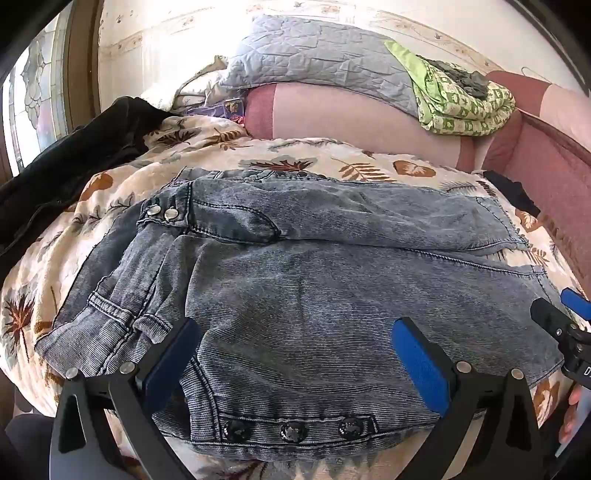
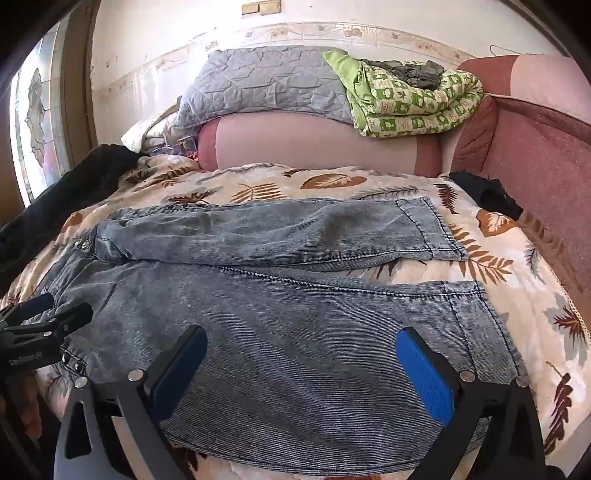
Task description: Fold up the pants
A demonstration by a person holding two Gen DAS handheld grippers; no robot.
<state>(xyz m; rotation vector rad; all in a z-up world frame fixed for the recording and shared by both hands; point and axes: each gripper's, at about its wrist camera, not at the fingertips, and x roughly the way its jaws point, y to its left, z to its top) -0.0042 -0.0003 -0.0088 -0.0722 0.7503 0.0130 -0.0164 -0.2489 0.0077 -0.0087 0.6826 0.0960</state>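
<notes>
Denim pants lie flat across the leaf-print bedspread. Left gripper over the waistband end, right gripper over the near leg; both spread apart, holding nothing.

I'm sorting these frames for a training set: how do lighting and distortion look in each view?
Left wrist view: strong fisheye bulge curves the bed, the window at left is blown out, but the jeans are evenly lit and sharp. Right wrist view: same barrel warp with dark corners, overexposed window and washed-out wall; the denim weave stays crisp.
</notes>
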